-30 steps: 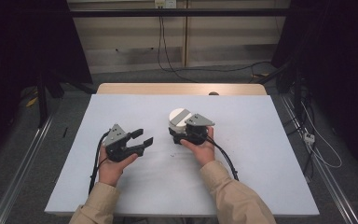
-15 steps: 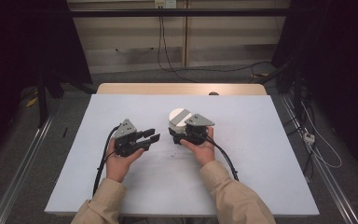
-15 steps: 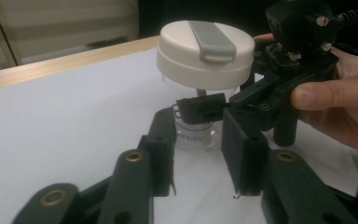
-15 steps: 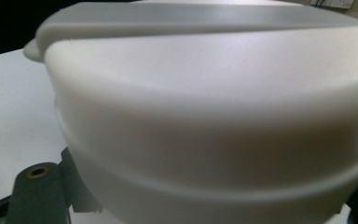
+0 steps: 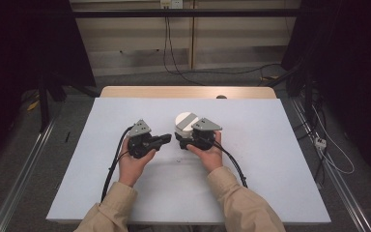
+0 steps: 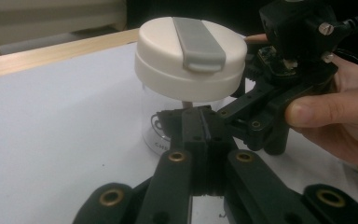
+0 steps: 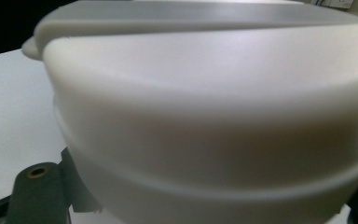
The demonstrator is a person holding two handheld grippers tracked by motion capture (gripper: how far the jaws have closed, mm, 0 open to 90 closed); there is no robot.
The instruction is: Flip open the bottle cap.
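A clear jar [image 6: 153,122] with a white lid [image 5: 185,119] and a grey flap [image 6: 198,42] stands upright mid-table. My right gripper [image 5: 179,140] is shut on the jar's clear body below the lid, which looms close in the right gripper view as a white lid [image 7: 214,116] with one finger [image 7: 37,189] at the lower left. My left gripper [image 5: 169,138] lies just left of the jar, pointing at it. Its jaws have just been closing and are pressed together with nothing between them, as the left gripper [image 6: 199,128] shows in its own view.
The white table [image 5: 270,159] has a wooden strip [image 5: 188,92] along its far edge. Cables trail from both grippers toward the near edge. Beyond the table lie floor cables [image 5: 328,145] and dark curtains on both sides.
The left gripper has moved right toward the jar and its jaws have closed from apart to together. The right gripper and jar have stayed still.
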